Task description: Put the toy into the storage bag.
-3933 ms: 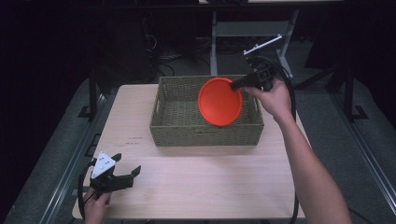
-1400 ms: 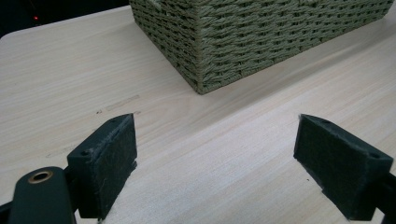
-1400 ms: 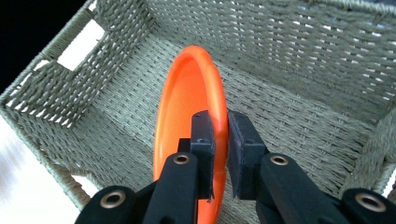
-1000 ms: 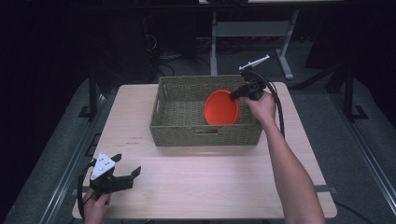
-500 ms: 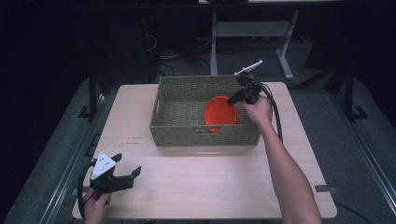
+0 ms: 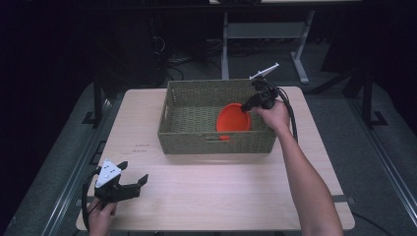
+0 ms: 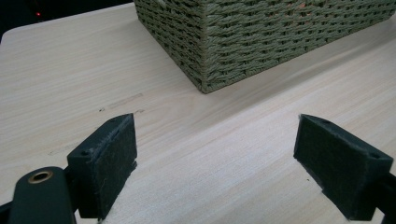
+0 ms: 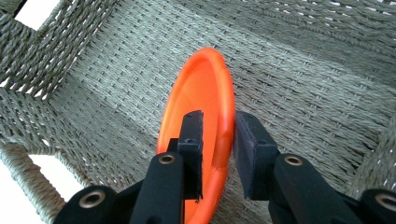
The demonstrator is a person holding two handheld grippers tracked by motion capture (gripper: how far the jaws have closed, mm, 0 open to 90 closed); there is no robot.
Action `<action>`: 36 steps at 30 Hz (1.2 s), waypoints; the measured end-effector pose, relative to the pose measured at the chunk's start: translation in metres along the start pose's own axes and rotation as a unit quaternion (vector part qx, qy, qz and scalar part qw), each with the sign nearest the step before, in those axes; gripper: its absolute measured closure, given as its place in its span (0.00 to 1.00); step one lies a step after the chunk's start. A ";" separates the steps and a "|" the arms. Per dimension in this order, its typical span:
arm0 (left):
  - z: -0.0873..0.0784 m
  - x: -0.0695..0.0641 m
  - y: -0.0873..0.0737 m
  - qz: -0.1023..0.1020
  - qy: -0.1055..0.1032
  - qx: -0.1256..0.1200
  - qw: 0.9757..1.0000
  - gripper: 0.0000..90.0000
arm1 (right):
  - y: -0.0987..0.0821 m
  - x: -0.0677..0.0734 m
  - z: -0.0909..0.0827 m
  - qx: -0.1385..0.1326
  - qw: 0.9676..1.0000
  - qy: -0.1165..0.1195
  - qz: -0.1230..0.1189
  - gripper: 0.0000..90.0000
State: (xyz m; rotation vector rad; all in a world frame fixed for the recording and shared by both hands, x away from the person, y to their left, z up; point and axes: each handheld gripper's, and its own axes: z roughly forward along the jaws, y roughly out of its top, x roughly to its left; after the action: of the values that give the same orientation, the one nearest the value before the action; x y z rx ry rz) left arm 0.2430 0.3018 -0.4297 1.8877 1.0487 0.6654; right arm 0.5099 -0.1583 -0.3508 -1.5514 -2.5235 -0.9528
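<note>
Orange plate [image 8: 205, 107] rides on edge inside the woven basket [image 6: 196, 135], its rim pinched between the right gripper [image 8: 217, 154] jaws, apparently to set it down within. Left gripper [image 6: 118, 184] rests spread and empty on the wooden table [image 6: 221, 187], well apart.

A light wooden table [image 6: 221, 191] carries a green woven basket [image 6: 216, 142], which stands toward its far edge. Faint dark marks [image 6: 142, 147] show on the tabletop just left of the basket's near left corner.
</note>
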 end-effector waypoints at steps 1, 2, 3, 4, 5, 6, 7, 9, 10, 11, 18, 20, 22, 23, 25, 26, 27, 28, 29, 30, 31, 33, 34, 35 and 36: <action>0.000 0.000 0.000 -0.001 0.000 0.000 1.000 0.14 | -0.001 -0.001 -0.001 0.001 1.000 0.002 0.001 0.80; 0.000 0.000 0.000 -0.002 0.000 0.000 1.000 0.14 | -0.001 -0.001 -0.001 -0.001 1.000 0.001 0.001 0.79; 0.000 0.000 0.000 -0.003 0.000 0.000 1.000 0.14 | -0.002 -0.001 -0.002 -0.001 1.000 -0.003 -0.001 0.79; 0.000 0.000 0.000 -0.003 0.000 0.000 1.000 0.14 | -0.002 0.000 -0.002 0.000 1.000 -0.006 -0.003 0.79; 0.000 0.000 0.000 -0.002 0.000 0.000 1.000 0.14 | -0.002 0.000 -0.003 0.000 1.000 -0.005 -0.003 0.78; -0.001 0.000 0.000 -0.002 0.000 0.000 1.000 0.14 | -0.002 0.000 -0.004 0.000 1.000 -0.006 -0.002 0.78; -0.001 0.000 0.000 -0.002 0.000 0.000 1.000 0.14 | -0.002 0.001 -0.005 -0.002 1.000 -0.008 -0.002 0.77; 0.000 0.000 0.000 -0.002 0.000 0.000 1.000 0.14 | -0.002 0.002 -0.006 -0.001 1.000 0.000 -0.006 0.77; 0.000 0.000 0.000 0.001 -0.001 0.001 1.000 0.14 | -0.002 0.002 -0.006 -0.002 1.000 0.007 -0.004 0.77; 0.000 0.000 0.000 0.001 -0.001 0.000 1.000 0.14 | -0.002 0.003 -0.006 -0.001 1.000 0.007 -0.008 0.75; -0.001 -0.001 -0.001 0.001 -0.002 0.000 1.000 0.14 | -0.005 0.008 -0.002 0.004 1.000 0.025 -0.014 0.67; -0.002 -0.001 -0.001 0.000 -0.002 -0.001 1.000 0.14 | -0.005 0.008 -0.001 0.006 0.999 0.027 -0.016 0.66; -0.002 -0.002 -0.001 0.000 -0.003 -0.003 1.000 0.14 | -0.007 0.008 0.000 0.009 0.999 0.030 -0.015 0.64; -0.001 -0.002 -0.001 0.001 -0.004 -0.001 1.000 0.14 | -0.008 0.009 0.000 0.006 0.999 0.038 -0.015 0.63; -0.001 -0.002 -0.001 0.001 -0.004 0.001 1.000 0.14 | -0.009 0.009 -0.002 0.001 0.999 0.046 -0.014 0.61; -0.001 -0.002 0.000 0.002 -0.004 0.000 1.000 0.14 | -0.010 0.008 -0.003 0.002 0.999 0.048 -0.015 0.60; -0.002 -0.002 0.000 0.002 -0.004 0.000 1.000 0.14 | -0.011 0.008 -0.003 0.003 0.999 0.048 -0.013 0.59; -0.001 -0.003 0.000 0.002 -0.005 0.000 1.000 0.14 | -0.012 0.008 -0.004 0.005 0.999 0.051 -0.013 0.57; -0.001 -0.003 0.000 0.003 -0.005 0.001 1.000 0.14 | -0.013 0.008 -0.005 0.003 0.999 0.051 -0.010 0.55; -0.001 -0.003 0.000 0.004 -0.005 0.001 1.000 0.14 | -0.013 0.008 -0.007 0.004 0.998 0.056 -0.011 0.54; 0.000 -0.003 0.000 0.004 -0.005 0.002 1.000 0.14 | -0.014 0.009 -0.009 0.002 0.998 0.056 -0.011 0.51; -0.001 -0.003 0.000 0.003 -0.004 0.003 1.000 0.14 | -0.014 0.010 -0.013 -0.001 0.998 0.057 -0.012 0.48; -0.001 -0.002 0.000 0.003 -0.003 0.003 1.000 0.14 | -0.014 0.012 -0.015 -0.003 0.998 0.059 -0.012 0.46; -0.001 -0.002 0.000 0.004 -0.003 0.003 1.000 0.14 | -0.015 0.012 -0.016 -0.005 0.998 0.063 -0.013 0.45; -0.001 -0.002 0.000 0.002 -0.003 0.004 1.000 0.14 | -0.015 0.013 -0.017 -0.003 0.998 0.064 -0.014 0.44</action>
State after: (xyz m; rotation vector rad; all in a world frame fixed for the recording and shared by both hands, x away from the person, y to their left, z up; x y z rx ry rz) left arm 0.2408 0.3004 -0.4296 1.8987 1.0442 0.6583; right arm 0.4865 -0.1613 -0.3395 -1.4108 -2.4632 -1.0303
